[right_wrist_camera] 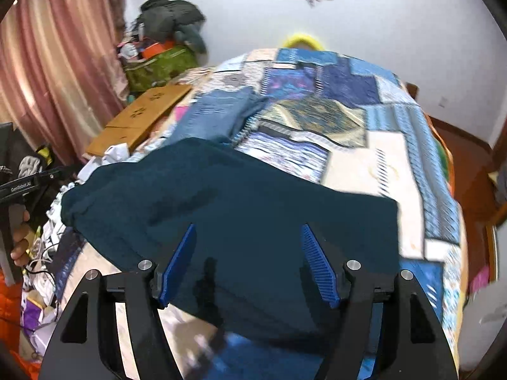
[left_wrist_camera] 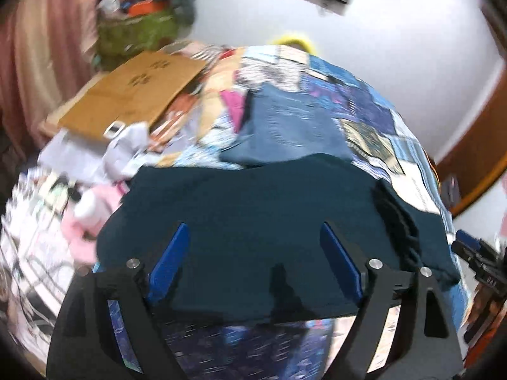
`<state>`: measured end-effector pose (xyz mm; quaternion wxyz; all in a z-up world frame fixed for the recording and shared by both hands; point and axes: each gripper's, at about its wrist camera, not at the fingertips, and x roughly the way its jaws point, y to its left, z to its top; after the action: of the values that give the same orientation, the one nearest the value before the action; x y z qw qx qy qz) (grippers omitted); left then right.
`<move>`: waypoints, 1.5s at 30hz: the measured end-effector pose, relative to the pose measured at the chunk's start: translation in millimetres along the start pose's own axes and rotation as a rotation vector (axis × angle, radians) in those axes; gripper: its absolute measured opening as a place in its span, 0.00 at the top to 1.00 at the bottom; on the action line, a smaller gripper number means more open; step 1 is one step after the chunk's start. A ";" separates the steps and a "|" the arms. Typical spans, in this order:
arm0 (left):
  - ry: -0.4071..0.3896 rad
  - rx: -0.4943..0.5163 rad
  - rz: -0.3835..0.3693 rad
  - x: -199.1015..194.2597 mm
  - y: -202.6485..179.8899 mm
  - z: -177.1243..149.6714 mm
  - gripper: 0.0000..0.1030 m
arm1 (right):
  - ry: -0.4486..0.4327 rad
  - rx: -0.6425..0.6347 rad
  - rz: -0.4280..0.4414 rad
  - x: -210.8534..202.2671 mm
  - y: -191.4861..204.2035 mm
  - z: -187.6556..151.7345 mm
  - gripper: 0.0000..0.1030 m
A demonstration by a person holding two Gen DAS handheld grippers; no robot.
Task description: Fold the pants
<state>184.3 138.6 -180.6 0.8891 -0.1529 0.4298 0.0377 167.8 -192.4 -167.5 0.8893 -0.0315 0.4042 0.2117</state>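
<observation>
We have the dark teal pants (left_wrist_camera: 272, 221) lying folded into a broad slab on the bed (right_wrist_camera: 364, 164), across its near part, just in front of a folded pair of jeans (left_wrist_camera: 285, 129), so we judge a fold has been laid down and we are between grips. Our left claw (left_wrist_camera: 253, 237) stands wide apart over the cloth with nothing between its blue pads, and our right claw (right_wrist_camera: 248, 237) is likewise apart and empty above the same fabric. Both point steeply down at the pants from the near edge. The next move, as we read it, calls for picking a fresh edge, probably the short ends, clamping both layers cleanly and carrying them across without dragging the slab askew. In the right view a hand (right_wrist_camera: 19, 247) grips the other tool's handle at the left margin.
</observation>
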 end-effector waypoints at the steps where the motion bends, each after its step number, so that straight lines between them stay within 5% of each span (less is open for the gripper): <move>1: 0.005 -0.022 0.001 -0.4 8.0 -1.5 0.17 | 0.003 -0.013 0.011 7.1 8.3 3.7 0.36; 5: 0.046 -0.123 0.009 3.4 50.3 -11.8 0.17 | 0.026 -0.040 0.035 27.5 28.4 6.8 0.36; 13: 0.182 -0.393 -0.102 24.6 111.6 -46.9 0.17 | 0.097 -0.065 0.056 55.8 51.9 -3.9 0.31; 17: 0.243 -0.454 -0.173 40.9 116.9 -62.6 0.17 | 0.115 -0.046 0.065 56.6 50.4 -2.0 0.31; 21: 0.227 -0.500 -0.253 48.1 120.4 -62.8 0.06 | 0.110 -0.056 0.058 56.3 53.5 -4.0 0.30; 27: 0.251 -0.565 -0.376 76.1 133.2 -53.2 0.06 | 0.099 -0.040 0.069 57.2 53.6 -5.7 0.30; 29: 0.248 -0.564 -0.365 82.8 134.0 -48.1 0.10 | 0.095 -0.038 0.069 57.0 54.3 -6.2 0.30; 33: 0.256 -0.536 -0.261 95.2 136.4 -43.0 0.57 | 0.093 -0.031 0.077 56.6 53.4 -6.2 0.30; 34: 0.252 -0.548 -0.264 97.6 138.4 -42.5 0.61 | 0.093 -0.031 0.079 56.5 53.2 -6.2 0.30; 38: 0.197 -0.565 -0.244 91.8 139.8 -39.0 0.72 | 0.093 -0.033 0.091 54.3 52.8 -7.1 0.30; 45: -0.010 -0.320 0.023 36.7 99.4 -5.7 0.78 | 0.098 -0.044 0.095 38.4 49.4 -8.5 0.30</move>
<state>183.3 229.0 -236.1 0.8550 -0.2873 0.4157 0.1166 164.3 -136.1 -195.7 0.8565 -0.0420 0.4435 0.2605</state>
